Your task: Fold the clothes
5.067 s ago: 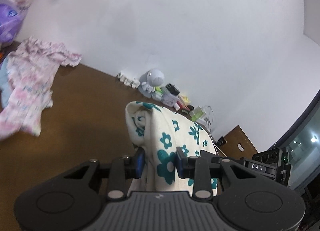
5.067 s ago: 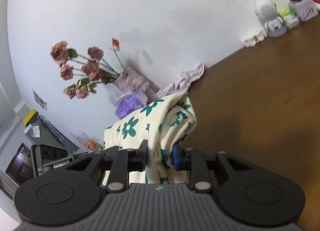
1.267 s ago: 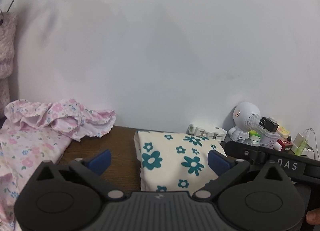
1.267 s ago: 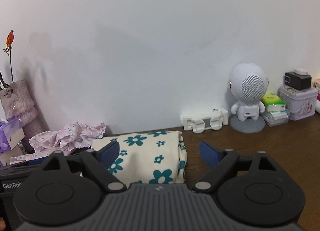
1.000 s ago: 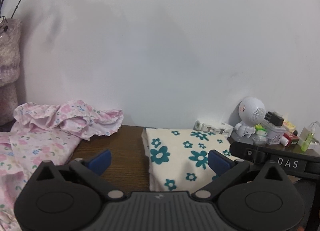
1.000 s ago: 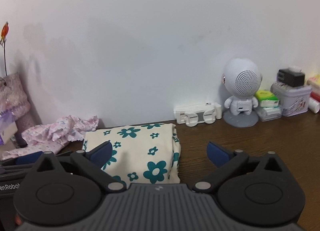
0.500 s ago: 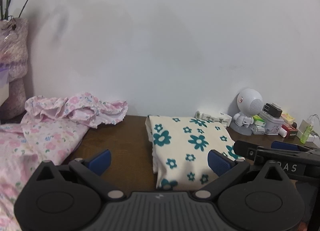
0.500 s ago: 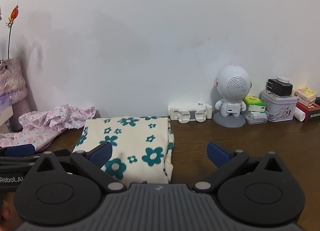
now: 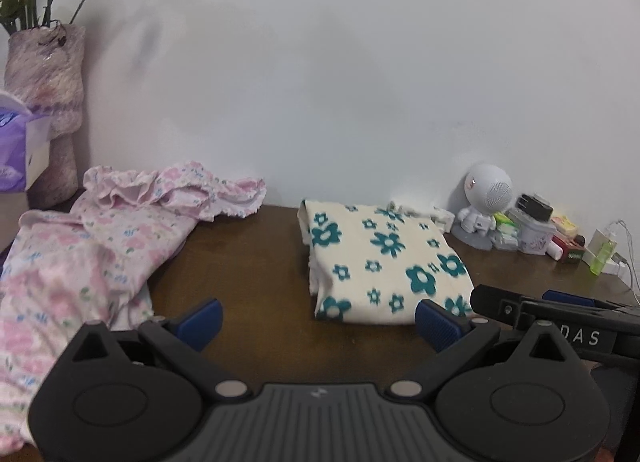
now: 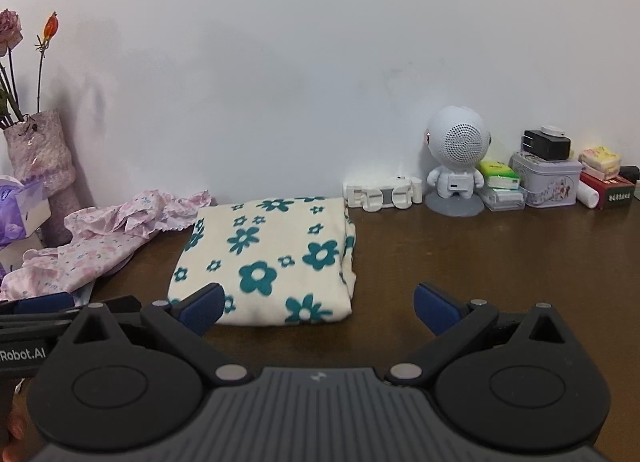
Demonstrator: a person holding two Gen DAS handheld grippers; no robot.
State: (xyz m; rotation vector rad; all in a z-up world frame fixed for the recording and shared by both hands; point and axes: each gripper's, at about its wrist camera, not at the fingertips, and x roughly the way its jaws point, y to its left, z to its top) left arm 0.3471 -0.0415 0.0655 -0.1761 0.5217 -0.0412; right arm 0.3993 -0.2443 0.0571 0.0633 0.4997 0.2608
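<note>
A cream garment with teal flowers lies folded into a flat rectangle on the brown table, near the wall. My left gripper is open, just short of the fold's near edge, with nothing between its blue pads. My right gripper is open too, its left pad over the fold's near corner. A crumpled pink floral garment lies unfolded to the left. In each view the other gripper shows at the side.
A white robot figure and a white holder stand against the wall, with tins and small boxes to their right. A vase of dried flowers and a purple tissue box stand at the far left.
Five seconds ago both grippers were shut on the flowered garment, held in the air. It now lies folded on the table, and both open grippers have drawn back from it.
</note>
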